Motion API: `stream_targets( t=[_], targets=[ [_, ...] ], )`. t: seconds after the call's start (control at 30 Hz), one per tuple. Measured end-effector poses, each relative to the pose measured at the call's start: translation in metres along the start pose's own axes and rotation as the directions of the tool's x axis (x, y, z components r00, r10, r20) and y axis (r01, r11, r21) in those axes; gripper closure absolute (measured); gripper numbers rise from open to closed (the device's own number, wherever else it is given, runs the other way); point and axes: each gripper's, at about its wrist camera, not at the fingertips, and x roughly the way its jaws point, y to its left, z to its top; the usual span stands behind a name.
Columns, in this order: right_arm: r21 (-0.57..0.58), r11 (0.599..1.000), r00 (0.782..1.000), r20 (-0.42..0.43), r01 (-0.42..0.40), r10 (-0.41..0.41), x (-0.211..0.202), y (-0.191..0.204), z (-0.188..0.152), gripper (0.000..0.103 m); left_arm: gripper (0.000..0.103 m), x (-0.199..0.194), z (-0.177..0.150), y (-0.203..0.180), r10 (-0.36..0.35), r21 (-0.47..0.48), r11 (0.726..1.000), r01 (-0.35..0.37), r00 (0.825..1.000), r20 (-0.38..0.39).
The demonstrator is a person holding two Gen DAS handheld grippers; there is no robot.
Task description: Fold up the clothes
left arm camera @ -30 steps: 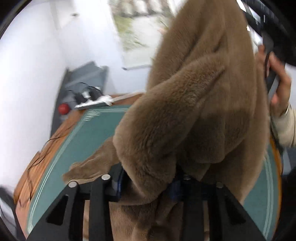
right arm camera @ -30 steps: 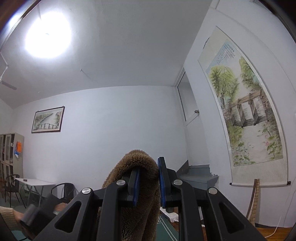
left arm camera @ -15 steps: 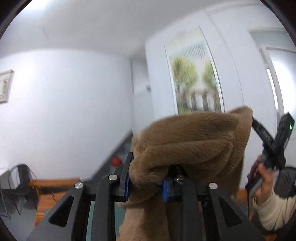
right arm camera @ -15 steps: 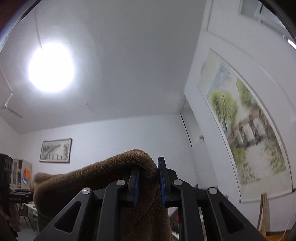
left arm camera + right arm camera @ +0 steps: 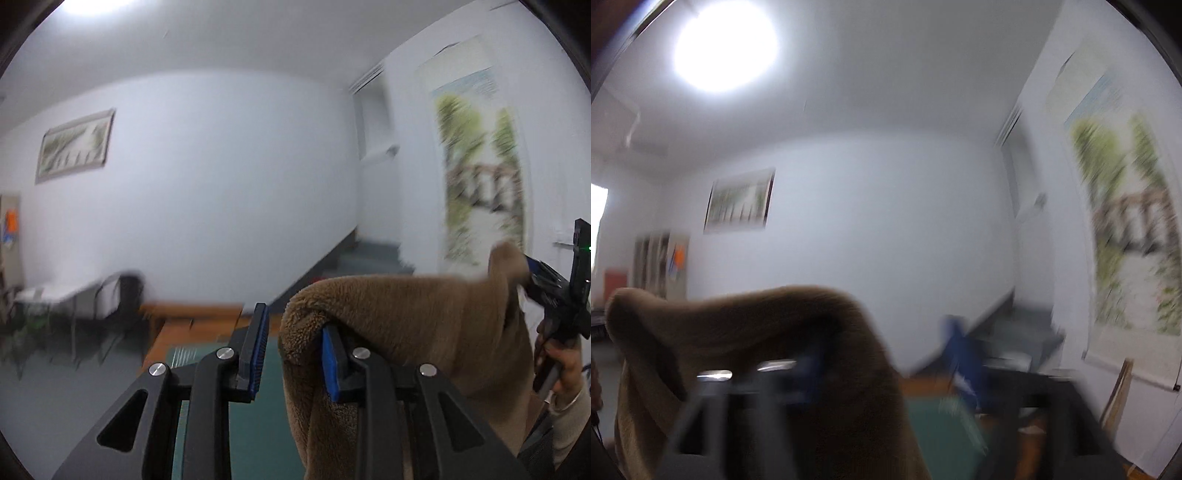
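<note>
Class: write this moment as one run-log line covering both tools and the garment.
task: fold clothes | left tool: open | right tool: apparently open, blurred | brown fleece garment: draped over one finger of each

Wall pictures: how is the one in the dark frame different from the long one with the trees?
The framed picture is wider than tall; the scroll is much taller than wide. The framed picture has a dark border; the scroll has a pale one. The framed picture hangs on the far wall, the scroll on the side wall. Both show green scenery.
</note>
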Motion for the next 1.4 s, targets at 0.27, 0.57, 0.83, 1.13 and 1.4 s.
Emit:
stream_targets(
  t=[0.27, 0.57, 0.83, 1.13, 1.4],
  targets=[
    [0.134, 0.966, 0.845, -0.469, -0.219, 0.257, 0.072, -0.024, -0.136, 0.000, 0.072, 0.105, -0.131, 0.042, 0.072, -0.163, 0.975, -0.153, 0.905, -0.420],
    [0.221, 0.965, 0.776, -0.580, -0.142, 0.247, 0.072, -0.100, -0.189, 0.000, 0.015, 0.117, -0.165, 0.093, -0.035, -0.240, 0.966, -0.095, 0.872, -0.487],
    [0.391, 0.896, 0.637, -0.641, -0.210, 0.429, 0.107, -0.086, -0.247, 0.000, 0.013, 0.155, -0.181, 0.103, -0.206, -0.349, 0.937, -0.012, 0.788, -0.580],
    [0.415, 0.834, 0.494, -0.673, -0.365, 0.551, 0.130, -0.041, -0.263, 0.005, 0.001, 0.211, -0.204, 0.100, -0.374, -0.450, 0.891, 0.059, 0.657, -0.655],
    [0.406, 0.775, 0.551, -0.547, -0.484, 0.630, 0.093, -0.029, -0.231, 0.071, 0.059, 0.181, -0.187, 0.059, -0.454, -0.397, 0.883, 0.250, 0.664, -0.593]
  ],
)
